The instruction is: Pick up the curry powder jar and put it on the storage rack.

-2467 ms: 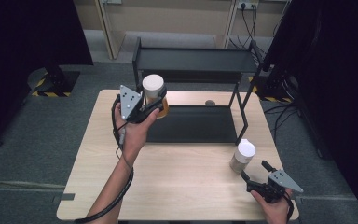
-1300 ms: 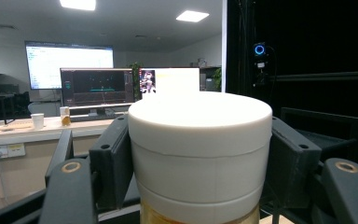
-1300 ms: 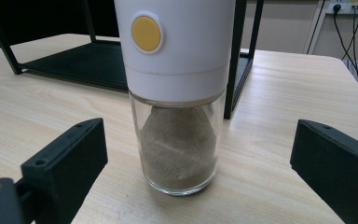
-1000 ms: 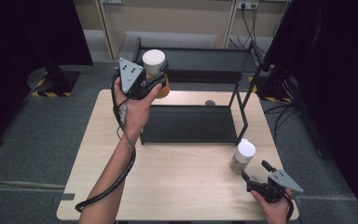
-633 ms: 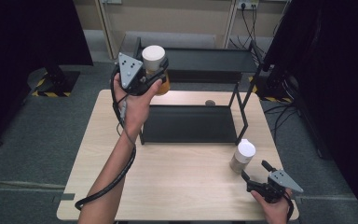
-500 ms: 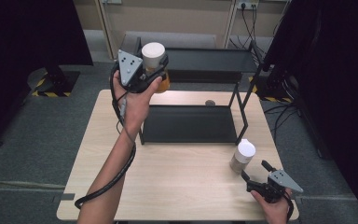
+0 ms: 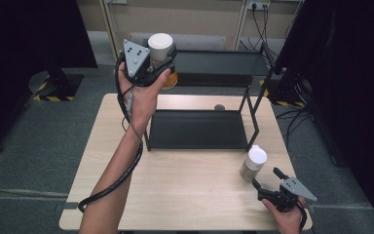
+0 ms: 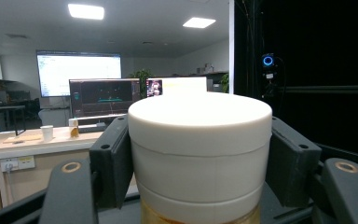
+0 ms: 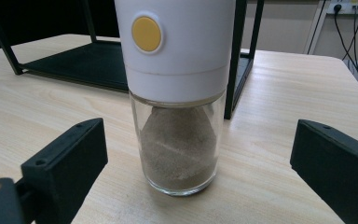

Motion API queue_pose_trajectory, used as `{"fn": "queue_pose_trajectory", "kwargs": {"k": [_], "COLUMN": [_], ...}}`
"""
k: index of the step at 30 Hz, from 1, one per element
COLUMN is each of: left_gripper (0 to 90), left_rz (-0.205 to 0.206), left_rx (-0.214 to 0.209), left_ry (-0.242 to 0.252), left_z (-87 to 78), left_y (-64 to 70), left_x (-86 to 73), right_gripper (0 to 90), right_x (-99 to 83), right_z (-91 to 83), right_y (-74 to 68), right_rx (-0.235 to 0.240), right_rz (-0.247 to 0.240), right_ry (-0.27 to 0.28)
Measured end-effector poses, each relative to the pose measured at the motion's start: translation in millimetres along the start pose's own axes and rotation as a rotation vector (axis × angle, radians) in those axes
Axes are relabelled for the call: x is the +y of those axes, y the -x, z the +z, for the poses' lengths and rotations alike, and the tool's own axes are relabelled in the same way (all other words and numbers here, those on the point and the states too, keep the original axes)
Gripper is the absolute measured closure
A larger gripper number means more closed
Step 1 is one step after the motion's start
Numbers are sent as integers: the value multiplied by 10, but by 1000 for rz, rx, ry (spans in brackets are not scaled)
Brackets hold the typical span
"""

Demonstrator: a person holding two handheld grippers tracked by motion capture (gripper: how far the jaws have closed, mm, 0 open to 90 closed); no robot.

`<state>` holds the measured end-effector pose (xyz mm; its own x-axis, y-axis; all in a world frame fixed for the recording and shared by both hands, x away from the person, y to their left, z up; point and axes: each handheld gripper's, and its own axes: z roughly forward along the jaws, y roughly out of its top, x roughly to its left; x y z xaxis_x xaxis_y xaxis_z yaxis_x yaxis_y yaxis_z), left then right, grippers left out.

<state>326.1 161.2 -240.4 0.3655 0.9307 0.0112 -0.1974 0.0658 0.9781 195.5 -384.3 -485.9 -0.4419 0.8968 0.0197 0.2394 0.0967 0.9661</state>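
Note:
My left gripper (image 7: 163, 61) is raised high at the left end of the black shelf's top tier (image 7: 224, 62), shut on a white-capped jar (image 7: 160, 48) with amber contents. In the left gripper view the jar's white cap (image 8: 199, 140) sits clamped between both pads (image 8: 113, 158). A second jar (image 7: 253, 163) with a white cap and brownish powder stands upright on the table at front right. My right gripper (image 7: 264, 183) lies just in front of it, open. In the right gripper view this jar (image 9: 179, 93) stands between and beyond the spread jaws, untouched.
The two-tier black metal shelf has its lower tray (image 7: 197, 129) resting on the wooden table (image 7: 175, 185). A small round dark object (image 7: 219, 107) lies on the table behind the tray. Cables and sockets (image 7: 258, 7) run along the back wall.
My left gripper has lifted the amber jar up and away from the table, toward the shelf's top tier. The right gripper and its jar have stayed put.

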Motion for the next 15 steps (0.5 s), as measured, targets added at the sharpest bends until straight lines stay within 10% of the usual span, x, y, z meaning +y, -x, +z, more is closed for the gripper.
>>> {"fn": "queue_pose_trajectory", "kwargs": {"k": [15], "left_gripper": [336], "left_rz": [3], "left_rx": [37], "left_ry": [-2], "left_z": [187], "left_y": [-40], "left_x": [133], "right_gripper": [42], "right_x": [-6], "right_z": [-1], "right_y": [1], "right_rx": [1], "right_rz": [2], "right_ry": [3]}}
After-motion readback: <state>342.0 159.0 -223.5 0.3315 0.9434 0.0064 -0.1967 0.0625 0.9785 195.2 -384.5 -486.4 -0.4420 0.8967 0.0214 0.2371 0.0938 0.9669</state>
